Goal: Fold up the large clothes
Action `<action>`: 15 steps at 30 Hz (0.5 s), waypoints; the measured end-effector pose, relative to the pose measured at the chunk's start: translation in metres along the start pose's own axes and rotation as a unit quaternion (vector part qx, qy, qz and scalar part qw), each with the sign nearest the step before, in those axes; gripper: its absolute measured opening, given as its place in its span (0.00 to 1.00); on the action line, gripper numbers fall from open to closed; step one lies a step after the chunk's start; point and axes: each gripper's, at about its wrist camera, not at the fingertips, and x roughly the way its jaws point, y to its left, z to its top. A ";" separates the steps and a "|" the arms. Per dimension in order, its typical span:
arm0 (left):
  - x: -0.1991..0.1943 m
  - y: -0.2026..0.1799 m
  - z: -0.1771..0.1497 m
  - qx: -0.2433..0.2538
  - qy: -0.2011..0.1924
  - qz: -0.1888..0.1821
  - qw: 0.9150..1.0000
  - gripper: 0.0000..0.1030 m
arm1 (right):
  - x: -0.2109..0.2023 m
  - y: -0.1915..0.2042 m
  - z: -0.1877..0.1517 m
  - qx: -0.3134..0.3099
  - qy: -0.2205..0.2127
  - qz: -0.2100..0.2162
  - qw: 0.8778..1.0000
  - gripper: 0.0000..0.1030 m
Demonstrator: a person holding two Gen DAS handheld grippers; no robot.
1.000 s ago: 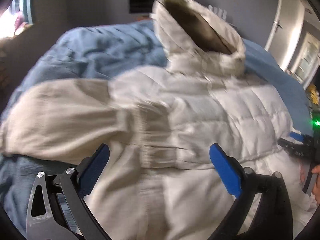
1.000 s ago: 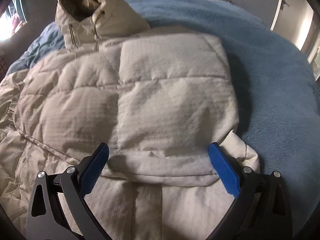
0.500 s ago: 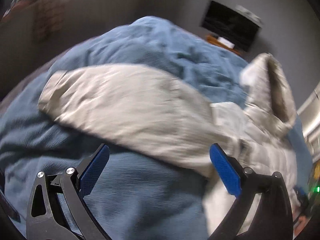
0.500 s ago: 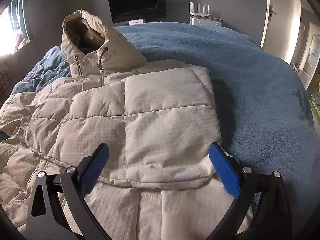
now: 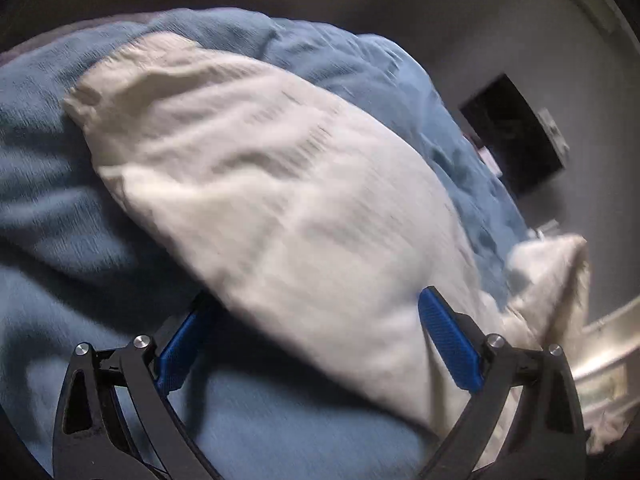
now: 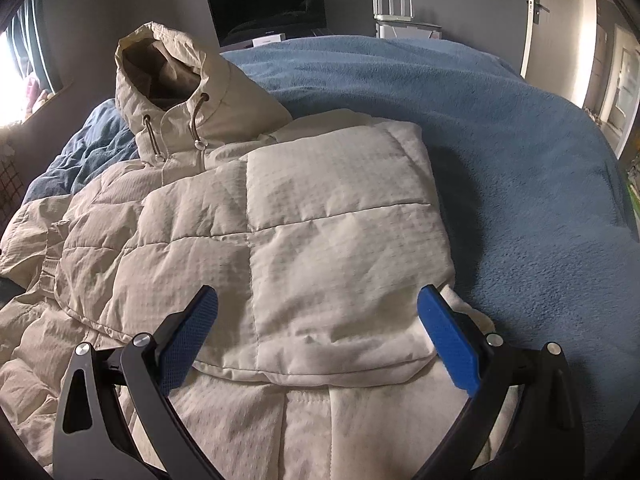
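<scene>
A cream quilted hooded jacket (image 6: 304, 240) lies spread on a blue blanket (image 6: 520, 152), its hood (image 6: 176, 80) at the far end and its right side folded over the body. My right gripper (image 6: 318, 336) stands open just above the folded part, nothing between its fingers. In the blurred left wrist view the jacket's sleeve (image 5: 280, 200) stretches out over the blue blanket (image 5: 60, 240), cuff at the far left. My left gripper (image 5: 316, 344) is open, its fingers on either side of the sleeve's near part.
A dark screen (image 6: 268, 4) stands against the grey wall past the bed, with a white router (image 6: 394, 4) to its right. A door (image 6: 560, 32) is at the far right, a bright window (image 6: 16, 68) at the left.
The left gripper has swung left from the jacket's body out over the sleeve and come in close. The right gripper has lifted and drawn back a little.
</scene>
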 end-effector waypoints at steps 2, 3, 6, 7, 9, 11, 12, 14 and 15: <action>0.000 0.003 0.008 -0.007 -0.025 0.015 1.000 0.88 | 0.003 0.002 0.000 -0.003 0.005 0.001 1.000 0.93; -0.001 0.004 0.011 -0.011 -0.033 0.012 0.999 0.80 | 0.004 0.003 0.000 -0.005 0.007 0.001 1.000 0.93; -0.007 -0.001 0.021 0.016 -0.061 0.028 0.998 0.49 | 0.006 0.006 0.000 -0.012 0.009 0.002 1.000 0.93; -0.011 -0.004 0.026 0.032 -0.065 0.033 0.997 0.41 | 0.007 0.007 0.000 -0.014 0.009 0.004 1.000 0.93; -0.022 -0.015 0.032 0.069 -0.079 0.044 0.994 0.22 | 0.007 0.008 0.001 -0.017 0.008 0.007 1.000 0.93; -0.037 -0.028 0.034 0.099 -0.104 0.052 0.988 0.15 | 0.008 0.009 0.002 -0.017 0.007 0.011 1.000 0.93; -0.049 -0.036 0.034 0.115 -0.118 0.048 0.985 0.13 | 0.008 0.010 0.002 -0.018 0.007 0.013 1.000 0.93; -0.067 -0.054 0.036 0.138 -0.136 0.031 0.981 0.13 | 0.008 0.011 0.002 -0.019 0.006 0.015 1.000 0.93; -0.079 -0.067 0.035 0.155 -0.146 0.021 0.977 0.12 | 0.008 0.011 0.002 -0.021 0.005 0.016 1.000 0.93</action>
